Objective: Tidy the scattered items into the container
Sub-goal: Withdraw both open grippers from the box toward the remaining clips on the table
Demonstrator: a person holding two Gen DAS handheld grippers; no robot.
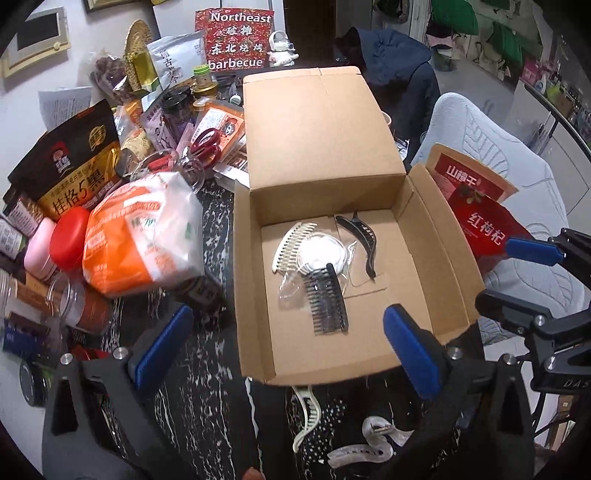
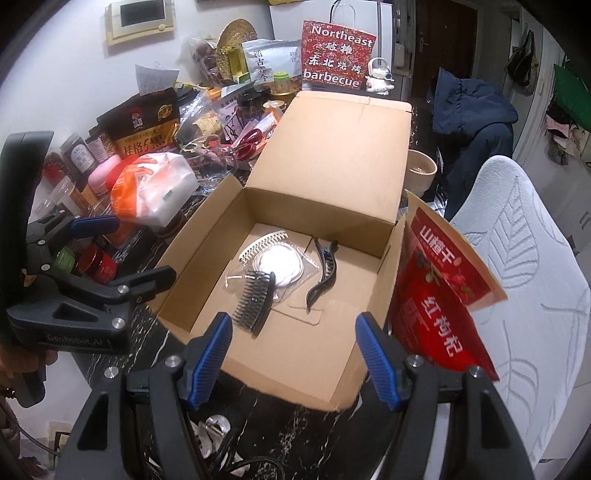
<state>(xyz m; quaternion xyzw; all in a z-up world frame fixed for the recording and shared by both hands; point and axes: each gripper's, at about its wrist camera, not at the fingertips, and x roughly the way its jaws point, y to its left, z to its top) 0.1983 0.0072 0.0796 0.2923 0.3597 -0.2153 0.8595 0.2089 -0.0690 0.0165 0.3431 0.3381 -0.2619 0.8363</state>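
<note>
Two empty, parted tongs, left (image 1: 288, 343) and right (image 2: 293, 356) (cream comb (image 1: 304, 413) outside box (image 1: 369, 365) only left-view).

A black marble-patterned table (image 1: 207, 229) stands by a white wall (image 2: 74, 74) (framed panel (image 2: 142, 16) hung), beside a pale chair (image 2: 517, 258).

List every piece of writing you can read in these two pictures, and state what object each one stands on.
"Northeast" and "barbecue": red patterned sign at the back of the table; its middle line is Chinese.
"红枸杞" and "山楂干": red and brown snack pouch right of the open cardboard box.
"桂格5黑": black and gold oat bag.
"GenRobot.AI": black body of the left gripper.
Small print on jars and packets: too blurred to read.
</note>
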